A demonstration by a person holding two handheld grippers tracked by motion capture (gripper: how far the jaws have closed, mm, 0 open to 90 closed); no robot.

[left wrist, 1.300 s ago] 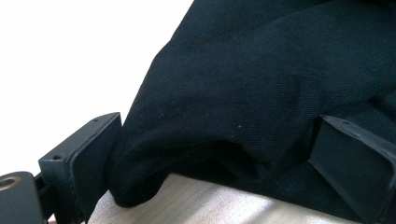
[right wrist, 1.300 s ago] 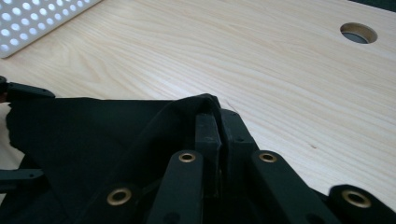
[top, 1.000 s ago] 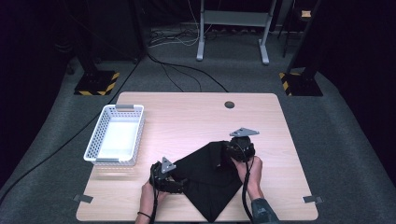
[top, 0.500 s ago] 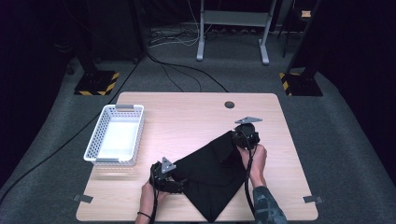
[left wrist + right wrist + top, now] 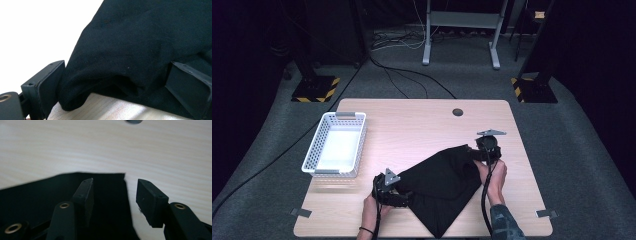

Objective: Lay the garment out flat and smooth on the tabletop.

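One black cloth (image 5: 439,187) lies spread on the near half of the table (image 5: 422,125), slanting from its far corner near the right edge down to a point at the near edge. The left claw (image 5: 112,82) has a bunched fold of the cloth between its jaws in the left gripper view; both pads appear to press on the fabric, so it looks clamped on that near-left corner. The right claw (image 5: 113,197) sits over the far right corner of the cloth, and its jaws have just been opening: they stand apart, one pad above the fabric, the other above bare wood, with the cloth's edge lying flat between them and not pinched. A white basket (image 5: 317,152) stands well apart near the left edge, and a round grommet hole (image 5: 457,112) shows near the far edge.

As a judgement, the freed corner could curl or slide back if the left claw tugs, undoing the flat spread; a pull from the left could also drag the cloth off the near edge.
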